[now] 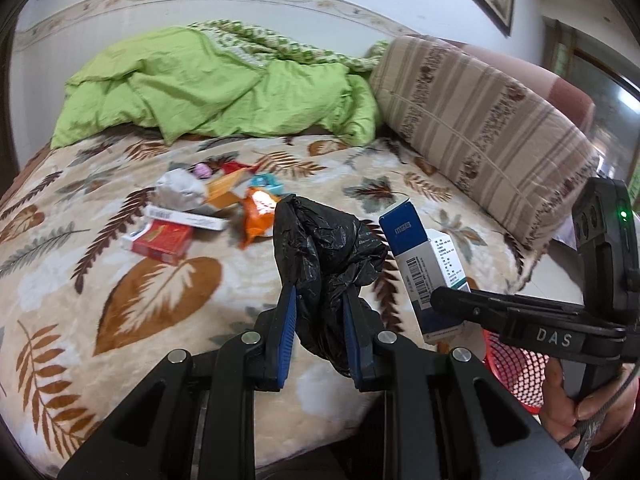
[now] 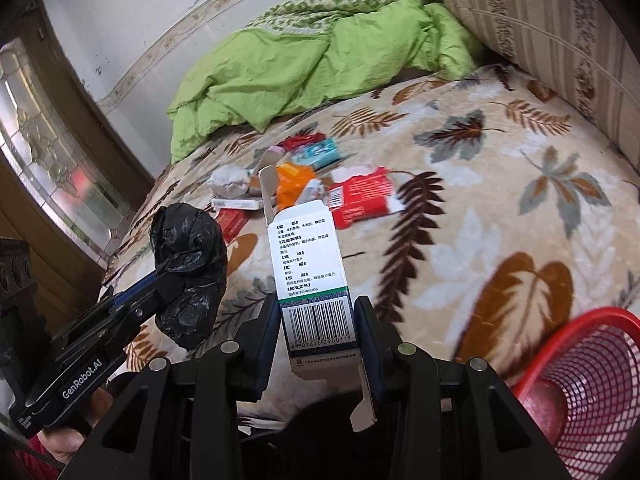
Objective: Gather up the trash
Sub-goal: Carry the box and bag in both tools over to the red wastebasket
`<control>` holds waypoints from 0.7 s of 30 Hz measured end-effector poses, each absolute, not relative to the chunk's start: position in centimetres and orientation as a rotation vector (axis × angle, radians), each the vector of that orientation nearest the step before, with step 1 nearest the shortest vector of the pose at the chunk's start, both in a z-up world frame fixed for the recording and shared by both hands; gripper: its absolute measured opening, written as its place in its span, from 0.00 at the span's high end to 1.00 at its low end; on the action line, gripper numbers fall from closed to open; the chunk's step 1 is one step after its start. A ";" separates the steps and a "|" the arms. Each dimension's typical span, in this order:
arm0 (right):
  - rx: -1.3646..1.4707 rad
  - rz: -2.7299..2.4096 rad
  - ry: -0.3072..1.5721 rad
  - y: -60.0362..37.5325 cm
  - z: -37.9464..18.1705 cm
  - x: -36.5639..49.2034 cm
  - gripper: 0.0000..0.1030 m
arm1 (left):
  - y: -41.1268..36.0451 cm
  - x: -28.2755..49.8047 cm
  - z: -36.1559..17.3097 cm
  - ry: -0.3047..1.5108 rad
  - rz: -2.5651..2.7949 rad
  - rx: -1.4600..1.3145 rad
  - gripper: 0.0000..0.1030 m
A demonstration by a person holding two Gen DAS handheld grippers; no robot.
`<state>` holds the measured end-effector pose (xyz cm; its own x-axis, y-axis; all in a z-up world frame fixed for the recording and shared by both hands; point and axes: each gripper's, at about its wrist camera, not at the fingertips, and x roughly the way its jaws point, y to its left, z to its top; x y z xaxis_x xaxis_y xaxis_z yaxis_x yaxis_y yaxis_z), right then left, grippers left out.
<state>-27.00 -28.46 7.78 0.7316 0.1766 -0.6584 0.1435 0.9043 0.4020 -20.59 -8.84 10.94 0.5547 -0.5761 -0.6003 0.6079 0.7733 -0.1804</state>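
**Two grippers loaded over a littered bed**

The bed (image 1: 280,288) fills both views, covered by a cream plush blanket printed with brown, rust and grey leaves. A crumpled lime-green duvet (image 1: 208,88) is heaped at the far end by the wall, and a long striped beige bolster (image 1: 480,128) runs along one side.

A red mesh wastebasket (image 2: 592,392) stands just beside the near edge of the bed, its rim tilted towards the right wrist camera.

The loose trash sits in a cluster (image 1: 208,208) in the middle of the blanket, well apart from both grippers: a red carton, a flat white box with a barcode, a crumpled white wad, an orange foil wrapper, a teal packet and a small pink scrap. A red-and-white wrapper (image 2: 360,196) lies at the cluster's edge.

The left gripper (image 1: 320,304) is clenched on a crumpled black plastic bag (image 1: 324,248), glossy and wrinkled, bulging above the blue pads and hanging below them.

The right gripper (image 2: 318,328) grasps a tall white medicine box (image 2: 308,256) by its lower end, at the barcode; it has printed black text, a dark blue side panel and an open flap at each end. It is held roughly upright above the blanket, just beside the bag.

A hand (image 1: 576,400) grips the right gripper's handle.
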 end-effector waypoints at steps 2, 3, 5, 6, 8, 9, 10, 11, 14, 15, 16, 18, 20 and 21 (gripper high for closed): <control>0.466 0.002 0.755 -29.2 7.9 -27.6 0.61 | -9.6 -21.1 11.2 0.688 -0.721 0.063 0.79; 0.473 -0.009 0.754 -29.7 8.0 -28.0 0.61 | -9.9 -21.3 11.3 0.687 -0.731 0.066 0.79; 0.483 -0.033 0.753 -30.6 8.0 -29.0 0.61 | -10.8 -21.9 11.5 0.685 -0.757 0.080 0.79; 0.489 -0.043 0.753 -31.0 8.0 -29.4 0.61 | -11.2 -22.2 11.5 0.685 -0.767 0.086 0.79; 0.503 -0.066 0.756 -31.8 7.9 -30.5 0.61 | -12.3 -22.8 11.7 0.687 -0.797 0.100 0.79; 0.512 -0.083 0.756 -32.4 7.9 -31.1 0.61 | -12.8 -23.0 11.8 0.690 -0.812 0.107 0.79; 0.523 -0.102 0.756 -33.0 7.8 -31.8 0.61 | -13.5 -23.3 11.8 0.694 -0.831 0.114 0.79; 0.530 -0.114 0.756 -33.5 7.8 -32.2 0.61 | -13.9 -23.5 11.8 0.697 -0.846 0.118 0.79; 0.564 -0.179 0.756 -35.6 7.6 -34.5 0.61 | -16.0 -24.3 11.8 0.725 -0.921 0.138 0.79; 0.573 -0.202 0.758 -36.2 7.5 -35.3 0.61 | -16.7 -24.7 11.8 0.734 -0.943 0.148 0.79; 0.580 -0.217 0.761 -36.7 7.3 -35.7 0.61 | -17.6 -25.1 11.7 0.745 -0.968 0.161 0.79; 0.600 -0.269 0.770 -38.0 6.7 -37.3 0.61 | -19.4 -26.2 11.4 0.762 -1.021 0.190 0.79; 0.627 -0.311 0.780 -39.2 6.0 -38.7 0.61 | -21.0 -27.1 10.9 0.781 -1.064 0.213 0.79; 0.642 -0.333 0.786 -39.8 5.6 -39.4 0.61 | -21.9 -27.7 10.6 0.794 -1.084 0.228 0.79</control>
<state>-39.40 -39.83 5.61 0.6686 -0.0442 -0.7423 0.5026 0.7626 0.4073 -27.65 -21.91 10.61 0.2290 -0.7009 -0.6755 0.8553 0.4762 -0.2041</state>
